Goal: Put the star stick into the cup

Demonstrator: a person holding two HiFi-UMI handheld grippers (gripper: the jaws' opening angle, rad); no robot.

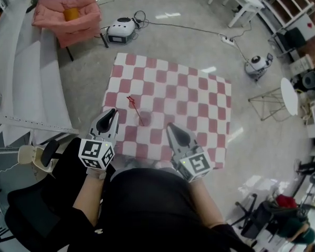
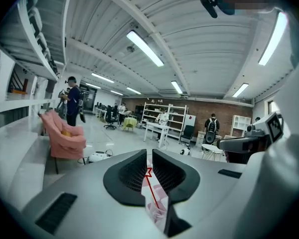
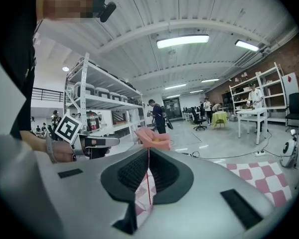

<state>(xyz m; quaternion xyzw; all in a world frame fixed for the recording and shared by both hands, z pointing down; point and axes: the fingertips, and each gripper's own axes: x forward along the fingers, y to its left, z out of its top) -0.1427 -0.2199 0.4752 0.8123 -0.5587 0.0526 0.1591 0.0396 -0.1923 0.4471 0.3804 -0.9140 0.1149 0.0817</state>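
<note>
The red star stick [image 1: 136, 109] lies flat on the red-and-white checkered tablecloth [image 1: 189, 98], its star end pointing far-left. My left gripper [image 1: 113, 112] hovers at the table's near-left edge, just left of the stick, jaws shut and empty. My right gripper [image 1: 171, 126] hangs over the near edge to the stick's right, also shut and empty. In the left gripper view the star stick [image 2: 150, 183] shows through the thin slit of the left gripper [image 2: 148, 156]. The right gripper view shows the stick [image 3: 148, 183] as a thin red line beyond the right gripper [image 3: 148, 153]. No cup is in view.
A pink armchair [image 1: 68, 14] and a white appliance [image 1: 121, 31] with cables stand on the floor beyond the table's far-left corner. White shelving [image 1: 21, 88] runs along the left. A small round table [image 1: 289, 96] and wire frame stand to the right. A black chair [image 1: 26, 214] is at my left.
</note>
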